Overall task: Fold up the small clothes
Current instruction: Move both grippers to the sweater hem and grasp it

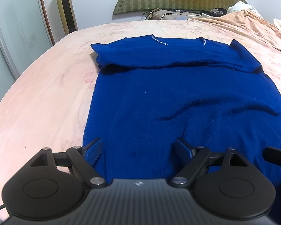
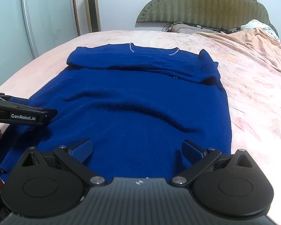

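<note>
Blue sweater (image 1: 178,101) spread flat on the pink bed (image 1: 46,93), its sleeves already folded across the chest below the neckline, so the step in hand appears to be the lengthwise fold of the body. Left tongs (image 1: 138,150) and right tongs (image 2: 138,150) both hover over the near hem, jaws spread wide, nothing between the pads and no cloth visibly touched. The next move likely calls for lowering each pair onto a hem corner, pinching through the cloth, and carrying the hem up toward the shoulders
</note>
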### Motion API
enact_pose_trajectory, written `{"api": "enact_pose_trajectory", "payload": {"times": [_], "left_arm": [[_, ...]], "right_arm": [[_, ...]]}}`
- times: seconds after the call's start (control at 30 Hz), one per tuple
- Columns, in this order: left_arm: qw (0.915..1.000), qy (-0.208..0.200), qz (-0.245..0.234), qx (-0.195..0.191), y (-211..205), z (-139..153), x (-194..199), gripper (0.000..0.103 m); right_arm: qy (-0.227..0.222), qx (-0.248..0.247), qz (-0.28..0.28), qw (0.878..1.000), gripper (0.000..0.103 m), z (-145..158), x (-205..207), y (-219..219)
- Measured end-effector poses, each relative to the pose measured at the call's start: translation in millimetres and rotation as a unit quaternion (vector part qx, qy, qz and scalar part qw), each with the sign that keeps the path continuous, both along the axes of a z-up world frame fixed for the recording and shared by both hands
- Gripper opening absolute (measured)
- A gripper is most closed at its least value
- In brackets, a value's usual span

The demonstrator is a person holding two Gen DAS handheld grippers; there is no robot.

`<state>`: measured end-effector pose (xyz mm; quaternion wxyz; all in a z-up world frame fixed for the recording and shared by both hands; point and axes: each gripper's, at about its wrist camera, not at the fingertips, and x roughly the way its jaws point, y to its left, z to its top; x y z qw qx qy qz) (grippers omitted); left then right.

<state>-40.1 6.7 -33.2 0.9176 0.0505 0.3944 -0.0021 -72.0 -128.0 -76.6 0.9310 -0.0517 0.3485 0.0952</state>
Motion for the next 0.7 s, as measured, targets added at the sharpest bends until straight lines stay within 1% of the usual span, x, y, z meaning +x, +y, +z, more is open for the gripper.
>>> {"api": "enact_pose_trajectory", "payload": {"times": [0.17,0.33,0.43,0.6,0.7], "left_arm": [[1.0,0.001,0.003,-0.002,2,0,1,0.084],[1.0,-0.001,0.0,-0.001,4,0,-3,0.084],[1.0,-0.001,-0.002,0.006,5,-1,-4,0.084],[1.0,-0.002,-0.002,0.002,8,2,-6,0.084],[0.9999,-0.004,-0.01,0.01,9,3,-8,0.084]], "right_arm": [[-0.004,-0.007,0.008,1.0,0.103,3,-4,0],[0.0,0.005,0.017,1.0,0.103,4,-7,-2],[0.0,0.005,0.02,1.0,0.103,6,-9,-2],[0.0,0.005,0.022,1.0,0.103,8,-11,-3],[0.004,0.015,0.026,1.0,0.103,9,-12,-6]]}}
